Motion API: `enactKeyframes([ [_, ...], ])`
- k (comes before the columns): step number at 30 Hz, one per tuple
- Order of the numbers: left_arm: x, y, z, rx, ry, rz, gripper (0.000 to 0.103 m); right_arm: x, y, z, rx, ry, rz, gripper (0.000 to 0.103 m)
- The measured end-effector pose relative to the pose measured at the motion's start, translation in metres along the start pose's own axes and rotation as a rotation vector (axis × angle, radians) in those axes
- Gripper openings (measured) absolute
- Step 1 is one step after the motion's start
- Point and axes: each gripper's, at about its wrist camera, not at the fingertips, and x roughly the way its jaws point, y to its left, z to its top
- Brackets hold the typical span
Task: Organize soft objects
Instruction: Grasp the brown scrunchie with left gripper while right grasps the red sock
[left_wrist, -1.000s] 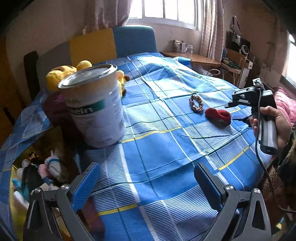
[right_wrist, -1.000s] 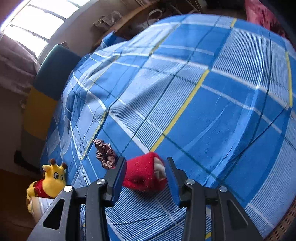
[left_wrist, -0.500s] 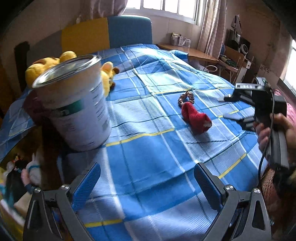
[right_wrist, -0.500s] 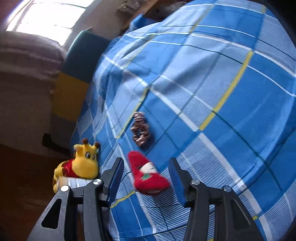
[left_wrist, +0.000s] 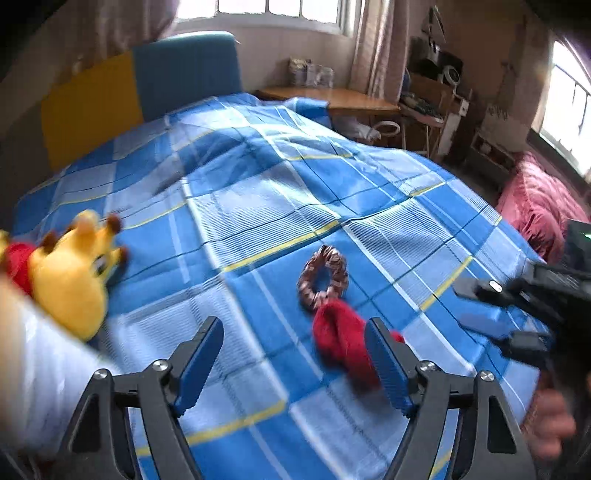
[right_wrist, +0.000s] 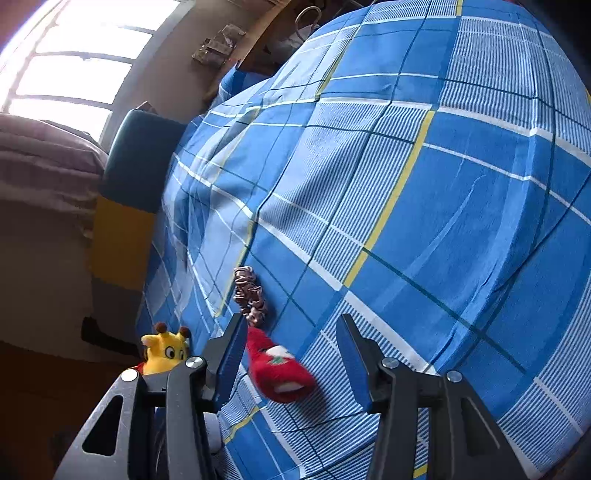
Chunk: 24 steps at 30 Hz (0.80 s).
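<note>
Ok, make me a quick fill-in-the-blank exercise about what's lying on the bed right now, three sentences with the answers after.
1. The scrunchie lies on a checked bedspread whose main colour is ____.
2. The small sock next to the scrunchie is coloured ____.
3. The plush toy with brown-tipped horns is mostly ____.

Missing words: blue; red; yellow
</note>
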Motion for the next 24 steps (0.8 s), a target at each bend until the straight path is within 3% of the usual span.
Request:
enactKeyframes([
  [5,0.050,-0.008,0.023,-0.014,0.064,-0.072,0.080,0.005,0.004,-0.001,-0.007,0.030,0.036,0.051],
  [9,0.090,-0.014,0.035,-0.020,0.116,-0.071,0.079,0.005,0.008,-0.003,-0.025,0.037,0.048,0.051],
  [11,0.107,-0.013,0.037,-0.041,0.146,-0.075,0.075,0.007,0.010,-0.004,-0.035,0.043,0.045,0.051],
  [13,0.126,-0.010,0.037,-0.071,0.198,-0.126,0.028,0.008,0.010,-0.005,-0.041,0.048,0.039,0.051],
  [15,0.120,-0.005,0.036,-0.079,0.159,-0.138,0.019,0.010,0.011,-0.005,-0.050,0.052,0.029,0.051],
  [17,0.106,0.004,0.031,-0.118,0.127,-0.175,0.019,0.010,0.011,-0.005,-0.057,0.049,0.018,0.051],
  [24,0.039,0.032,-0.022,-0.151,0.073,-0.074,0.019,0.016,0.019,-0.011,-0.125,0.076,-0.003,0.051],
])
